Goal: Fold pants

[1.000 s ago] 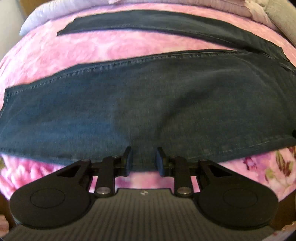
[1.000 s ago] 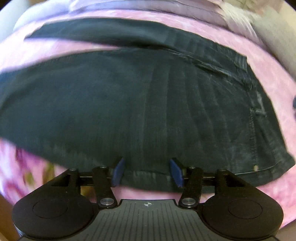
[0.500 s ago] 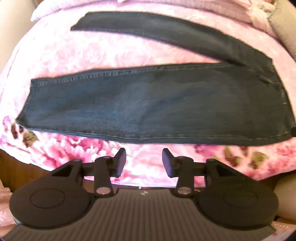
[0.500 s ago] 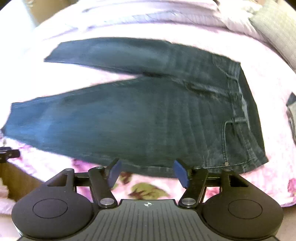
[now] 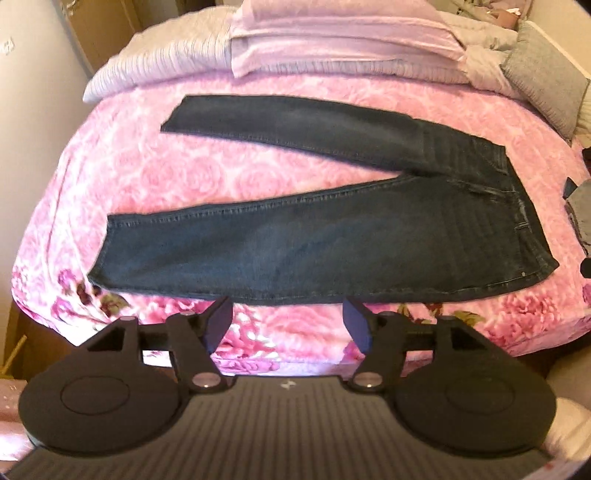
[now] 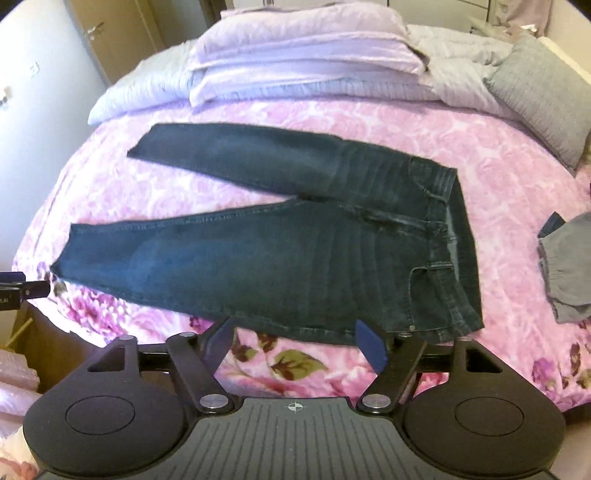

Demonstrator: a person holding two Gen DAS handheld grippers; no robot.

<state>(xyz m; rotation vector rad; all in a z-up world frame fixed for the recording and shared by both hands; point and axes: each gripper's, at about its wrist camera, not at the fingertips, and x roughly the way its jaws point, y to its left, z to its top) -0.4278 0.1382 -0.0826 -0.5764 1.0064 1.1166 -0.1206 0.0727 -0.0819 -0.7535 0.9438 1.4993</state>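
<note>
Dark blue jeans (image 5: 314, 243) (image 6: 280, 258) lie flat on a pink floral bedspread (image 5: 184, 177), legs spread in a V toward the left, waistband at the right. My left gripper (image 5: 287, 325) hangs open just short of the near leg's lower edge, holding nothing. The right gripper (image 6: 295, 343) is open too, over the bed's near edge by the hip and pocket area, apart from the denim. A piece of the left tool (image 6: 18, 291) shows at the left border of the right wrist view.
Folded lilac bedding (image 6: 303, 59) and a grey pillow (image 6: 543, 96) lie at the head of the bed. A grey garment (image 6: 569, 266) sits on the bedspread right of the jeans. A door (image 6: 122, 33) and wall stand at the far left.
Both grippers have pulled back from the jeans' near edge and risen, so the whole garment is in view. Their jaws stand wider apart than a second ago.
</note>
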